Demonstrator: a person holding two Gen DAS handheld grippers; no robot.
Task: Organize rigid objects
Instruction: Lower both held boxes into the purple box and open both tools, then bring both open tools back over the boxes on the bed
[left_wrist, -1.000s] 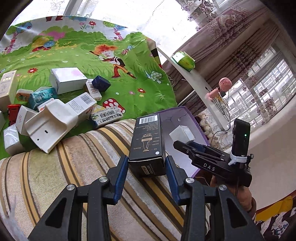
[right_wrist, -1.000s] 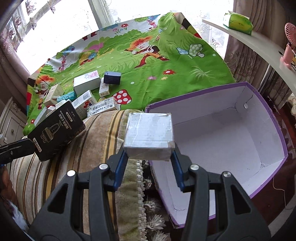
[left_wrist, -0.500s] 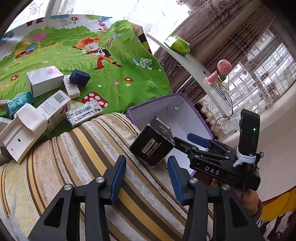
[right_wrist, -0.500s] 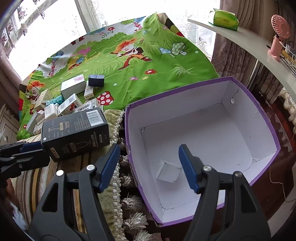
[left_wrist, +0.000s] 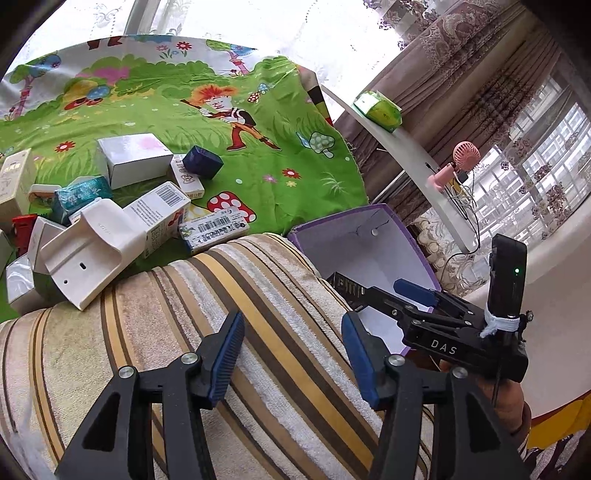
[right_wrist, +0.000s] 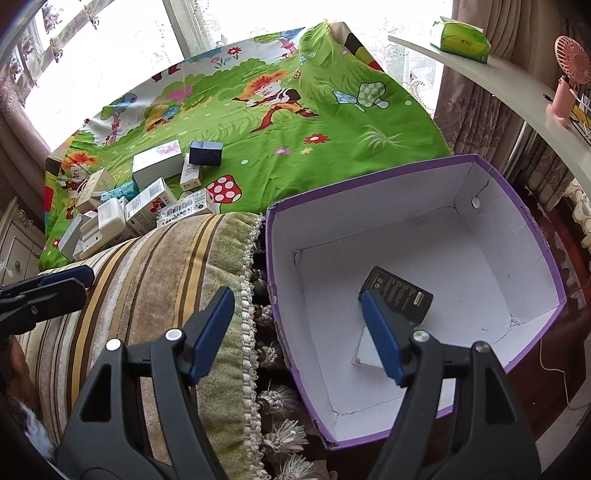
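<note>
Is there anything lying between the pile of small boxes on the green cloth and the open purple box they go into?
Yes. The striped cushion bulges between the pile of small boxes and the purple box. Its tasselled edge sits against the box's near wall, so each box must be lifted over it. Both grippers hold nothing, their jaws opening.

Right tongs (right_wrist: 295, 332) hang over the near rim of the open bin (right_wrist: 532, 225), nothing between them. Inside the bin, just beyond the right-hand finger, lies the flat carton (right_wrist: 400, 295), and nearer in, partly hidden behind that finger, the small cube box (right_wrist: 364, 350). Left of the bin sits the striped cushion (right_wrist: 155, 266), with the left tongs (left_wrist: 291, 350) above it. Beyond the cushion, a heap of boxes (left_wrist: 122, 206) lies on the bed (left_wrist: 258, 166). The shelf (right_wrist: 517, 85) runs beyond and to the right.
</note>
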